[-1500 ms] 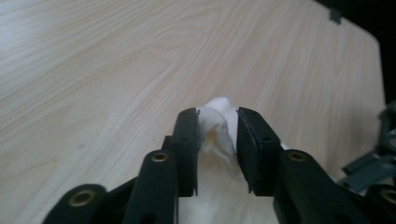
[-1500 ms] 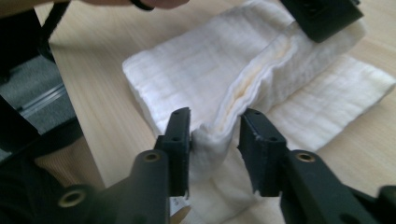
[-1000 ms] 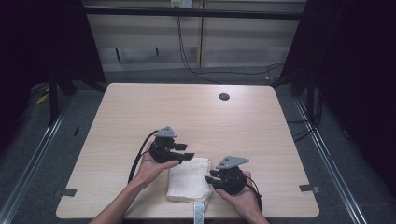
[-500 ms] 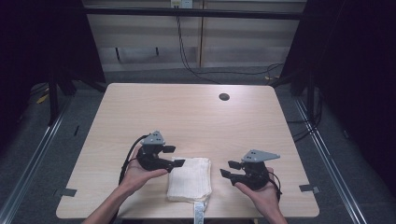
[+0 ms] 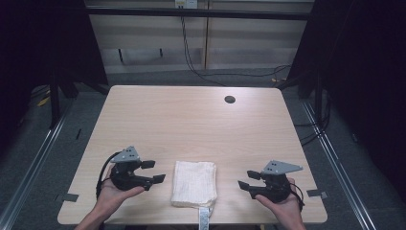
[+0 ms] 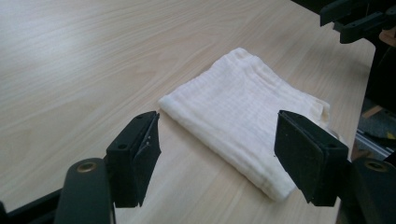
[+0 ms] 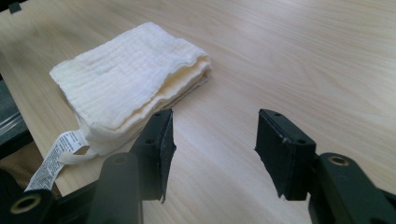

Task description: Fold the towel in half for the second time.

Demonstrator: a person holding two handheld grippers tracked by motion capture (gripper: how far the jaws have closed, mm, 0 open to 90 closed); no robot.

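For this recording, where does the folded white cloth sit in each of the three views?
High view: the folded white cloth lies at the table's near edge, between the two tools.
Left gripper view: the cloth lies right of centre, beyond the open jaws.
Right gripper view: the cloth lies upper left, beyond the open jaws.
Shared landmark: its white care label, hanging off the near table edge.
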